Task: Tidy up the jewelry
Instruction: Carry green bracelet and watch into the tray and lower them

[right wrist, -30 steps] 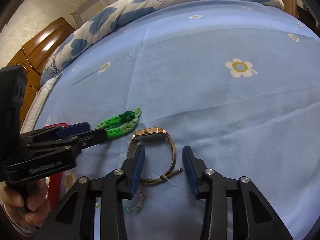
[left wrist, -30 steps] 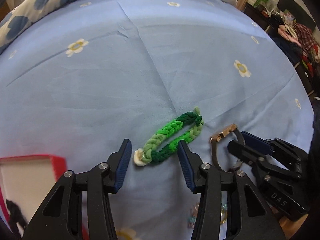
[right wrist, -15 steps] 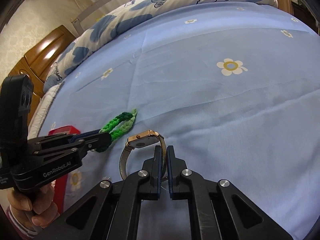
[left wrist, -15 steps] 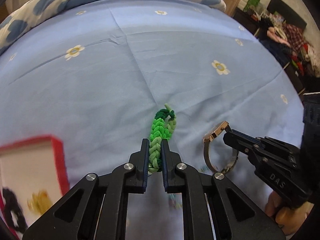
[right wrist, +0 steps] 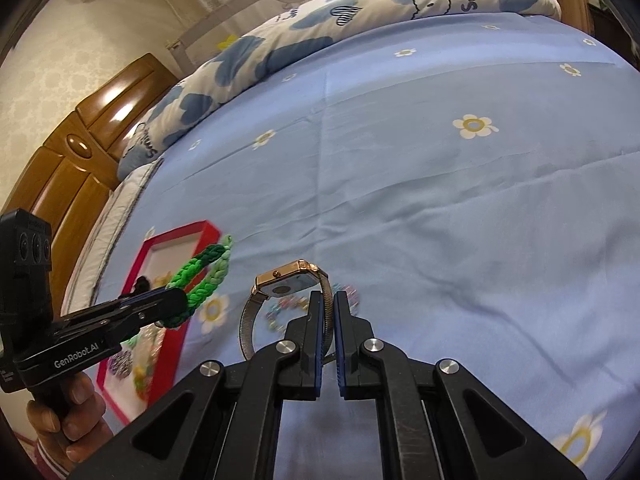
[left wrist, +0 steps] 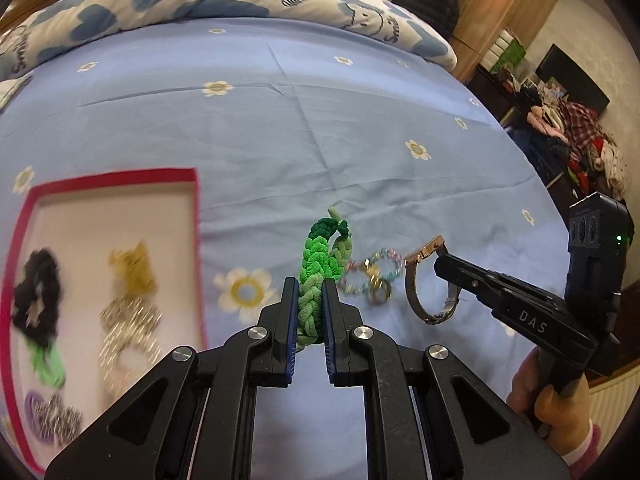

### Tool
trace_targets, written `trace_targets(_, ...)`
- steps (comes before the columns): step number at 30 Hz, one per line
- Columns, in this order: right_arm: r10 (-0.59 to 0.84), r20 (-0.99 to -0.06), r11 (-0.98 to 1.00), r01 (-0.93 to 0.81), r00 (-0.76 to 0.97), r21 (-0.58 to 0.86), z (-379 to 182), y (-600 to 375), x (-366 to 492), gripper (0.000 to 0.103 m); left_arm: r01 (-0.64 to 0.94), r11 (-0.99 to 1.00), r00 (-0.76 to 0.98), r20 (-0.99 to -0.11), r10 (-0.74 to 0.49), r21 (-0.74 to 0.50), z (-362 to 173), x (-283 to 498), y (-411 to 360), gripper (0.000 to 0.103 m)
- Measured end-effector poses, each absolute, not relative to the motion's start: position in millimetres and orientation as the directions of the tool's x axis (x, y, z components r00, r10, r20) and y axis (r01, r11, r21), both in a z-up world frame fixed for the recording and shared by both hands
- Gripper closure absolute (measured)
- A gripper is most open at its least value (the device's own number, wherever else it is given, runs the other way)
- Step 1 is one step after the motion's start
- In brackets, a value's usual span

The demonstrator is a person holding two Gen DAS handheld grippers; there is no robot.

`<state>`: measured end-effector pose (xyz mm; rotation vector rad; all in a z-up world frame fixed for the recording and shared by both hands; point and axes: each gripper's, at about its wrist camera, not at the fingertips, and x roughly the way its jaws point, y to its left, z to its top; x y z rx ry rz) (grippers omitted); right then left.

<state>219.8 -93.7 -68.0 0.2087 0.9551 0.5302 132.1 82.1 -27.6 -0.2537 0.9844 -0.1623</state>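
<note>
My left gripper [left wrist: 311,284] is shut on a green braided bracelet [left wrist: 320,264], held lifted above the blue bedsheet. My right gripper [right wrist: 327,298] is shut on the mesh band of a gold watch [right wrist: 286,280], also lifted off the sheet. From the left wrist view the watch [left wrist: 424,280] hangs from the right gripper [left wrist: 444,262] at the right. From the right wrist view the bracelet [right wrist: 200,276] hangs from the left gripper [right wrist: 178,302] at the left. A red-rimmed box [left wrist: 194,196] with a white floor lies to the left and holds several pieces of jewelry.
A pastel bead bracelet with a gold ring [left wrist: 374,276] lies on the sheet between the two grippers. A quilt [left wrist: 200,0] is piled at the far side of the bed. A wooden headboard [right wrist: 72,152] stands left. A person's hands hold both gripper handles.
Both grippers shut, the left on the green bracelet and the right on the watch band, then lifted them off the sheet. The left moved toward the red box, which is now wider in view.
</note>
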Motion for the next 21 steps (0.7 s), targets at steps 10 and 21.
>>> trace_targets(10,0.565,-0.707,0.816,-0.414,0.425,0.403,-57.6,-65.9,176.6,0.099,-0.054,0.949,0.586,-0.78,-0.222,-0.311,-16.2,74.4,114.3,0.094)
trace_targets(21,0.603,-0.705,0.774,-0.489,0.373,0.403,-54.6,-24.7,141.5,0.098,-0.132,0.941,0.609,-0.775,-0.171,-0.312,-12.5,29.5,151.9,0.094)
